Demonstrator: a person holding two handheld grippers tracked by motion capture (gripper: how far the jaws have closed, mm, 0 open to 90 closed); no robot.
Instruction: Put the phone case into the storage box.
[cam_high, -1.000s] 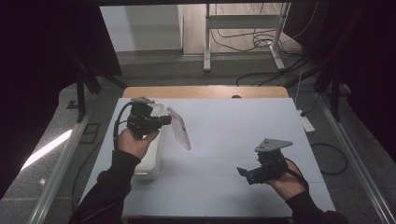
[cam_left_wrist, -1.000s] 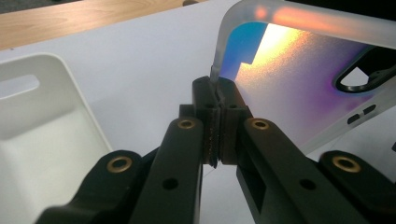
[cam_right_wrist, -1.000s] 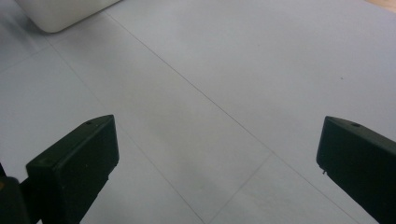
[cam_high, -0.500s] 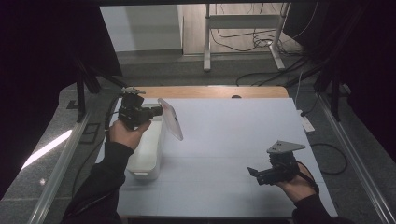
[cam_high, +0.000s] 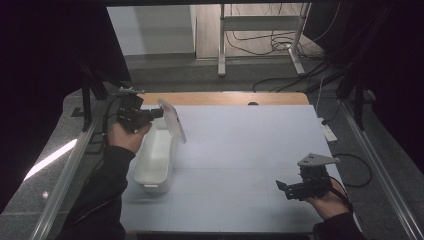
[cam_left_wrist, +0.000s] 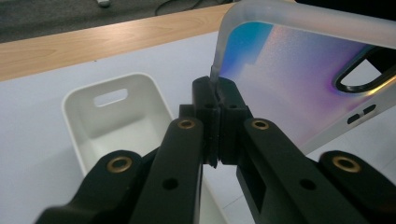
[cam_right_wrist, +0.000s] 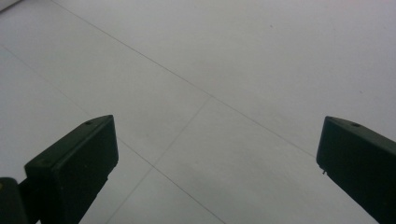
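Left gripper (cam_left_wrist: 215, 100) pinches the lid (cam_left_wrist: 299, 88) above the empty tub (cam_left_wrist: 116, 123) — right gripper (cam_right_wrist: 217, 154) spread.

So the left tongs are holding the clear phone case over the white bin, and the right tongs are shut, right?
Not quite: the right tongs are open, as the right gripper view shows. The left tongs do hold the clear phone case over the white bin.

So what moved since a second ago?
The left hand-held gripper carried the clear phone case, pinched by its edge, toward the table's far left corner. The right hand-held gripper, open with nothing between its jaws, pulled back toward the near right edge. The white bin stayed put.
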